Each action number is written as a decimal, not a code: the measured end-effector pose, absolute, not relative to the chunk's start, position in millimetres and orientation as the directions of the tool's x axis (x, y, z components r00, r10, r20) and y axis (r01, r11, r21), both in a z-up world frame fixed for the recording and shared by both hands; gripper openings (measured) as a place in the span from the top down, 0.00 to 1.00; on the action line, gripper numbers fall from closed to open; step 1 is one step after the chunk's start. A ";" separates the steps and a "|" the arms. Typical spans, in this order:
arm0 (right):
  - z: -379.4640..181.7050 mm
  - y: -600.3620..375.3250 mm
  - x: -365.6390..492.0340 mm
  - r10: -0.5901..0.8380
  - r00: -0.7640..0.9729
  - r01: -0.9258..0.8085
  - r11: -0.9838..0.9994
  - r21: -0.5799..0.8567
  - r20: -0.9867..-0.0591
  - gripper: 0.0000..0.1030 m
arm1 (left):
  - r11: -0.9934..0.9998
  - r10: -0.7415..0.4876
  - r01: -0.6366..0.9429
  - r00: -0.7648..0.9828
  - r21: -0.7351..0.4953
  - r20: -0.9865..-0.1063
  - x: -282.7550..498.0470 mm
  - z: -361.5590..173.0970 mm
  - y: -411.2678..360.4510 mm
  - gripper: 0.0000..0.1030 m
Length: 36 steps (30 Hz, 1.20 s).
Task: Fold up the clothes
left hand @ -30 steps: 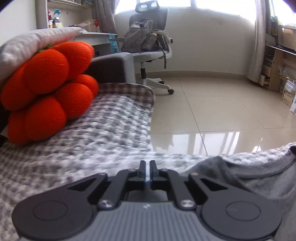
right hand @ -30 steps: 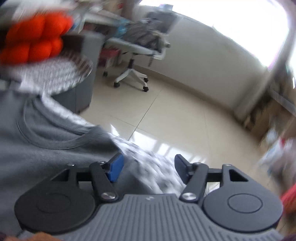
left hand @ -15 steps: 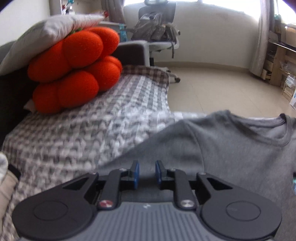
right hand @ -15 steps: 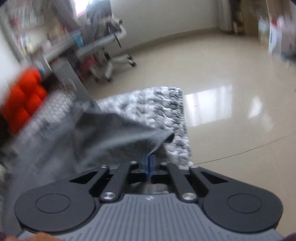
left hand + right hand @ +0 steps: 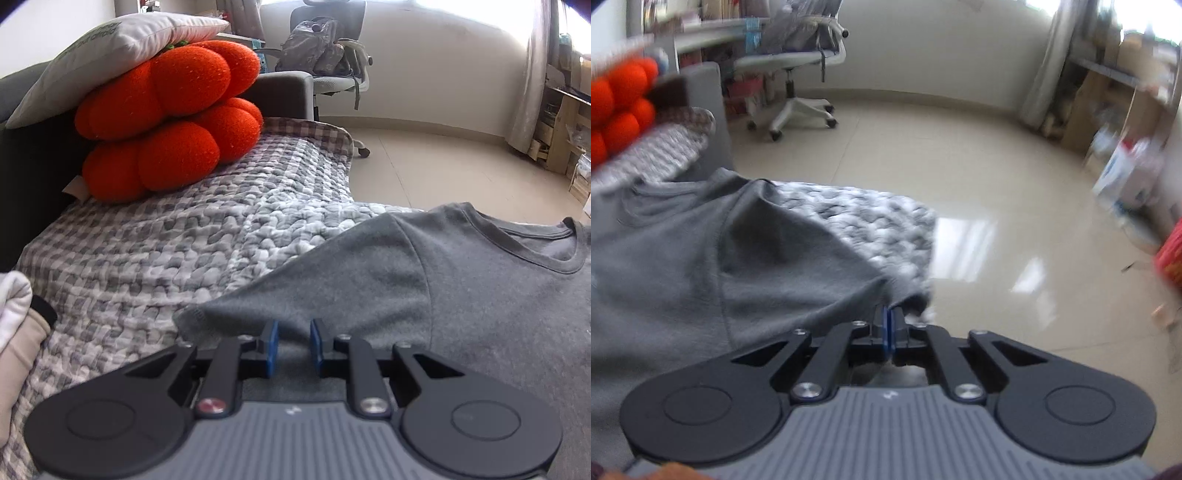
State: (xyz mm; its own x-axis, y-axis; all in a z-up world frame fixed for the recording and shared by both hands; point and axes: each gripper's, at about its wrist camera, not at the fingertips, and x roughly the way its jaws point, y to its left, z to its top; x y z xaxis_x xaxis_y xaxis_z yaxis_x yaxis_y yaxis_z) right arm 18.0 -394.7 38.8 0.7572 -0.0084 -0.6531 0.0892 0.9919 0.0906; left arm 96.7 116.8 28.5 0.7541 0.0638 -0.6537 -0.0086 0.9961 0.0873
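Observation:
A grey T-shirt (image 5: 461,295) lies spread on a grey checked quilt (image 5: 184,240), its collar at the right of the left wrist view. My left gripper (image 5: 293,343) hovers low over the shirt's sleeve near the hem, its blue pads a small gap apart and pressing nothing. In the right wrist view the other sleeve of the T-shirt (image 5: 701,258) rises to my right gripper (image 5: 888,325). Its pads pinch the sleeve's hem at the quilt's (image 5: 879,218) edge, and its jaws are beginning to open with the cloth still between them.
An orange lumpy cushion (image 5: 170,122) under a white pillow (image 5: 110,44) sits at the quilt's back left. Folded pale clothes (image 5: 14,325) lie at the left edge. Beyond the quilt are a glossy tiled floor (image 5: 997,184), an office chair (image 5: 798,66) and shelves on the right.
My left gripper moved from bare quilt onto the shirt's sleeve and its jaws parted a little. My right gripper went from wide open to pinched on the other sleeve's hem and rolled.

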 end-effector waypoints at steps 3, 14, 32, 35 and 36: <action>32.3 -417.7 -3.9 0.093 0.800 0.116 0.945 0.306 -0.592 0.51 | 0.997 0.060 -0.015 0.753 0.075 -0.655 90.6 31.4 128.0 0.81; 26.8 -389.3 -66.1 0.195 0.809 -0.148 0.981 0.129 -0.555 0.51 | 0.999 -0.032 0.019 0.745 -0.027 -0.666 69.2 48.8 116.9 0.78; 69.2 -336.9 -52.2 -0.022 0.834 -0.284 0.840 -0.462 -0.552 0.96 | 0.989 0.027 0.078 0.743 0.127 -0.669 45.4 28.1 88.4 0.66; 48.0 -341.9 -35.0 -0.094 0.765 -0.341 0.779 -0.526 -0.637 0.97 | 0.977 0.053 0.096 0.757 0.191 -0.651 42.8 27.3 83.0 0.84; 42.9 -345.1 -29.4 -0.112 0.754 -0.339 0.778 -0.529 -0.647 1.00 | 0.976 0.046 0.105 0.760 0.191 -0.648 42.4 27.7 83.2 0.92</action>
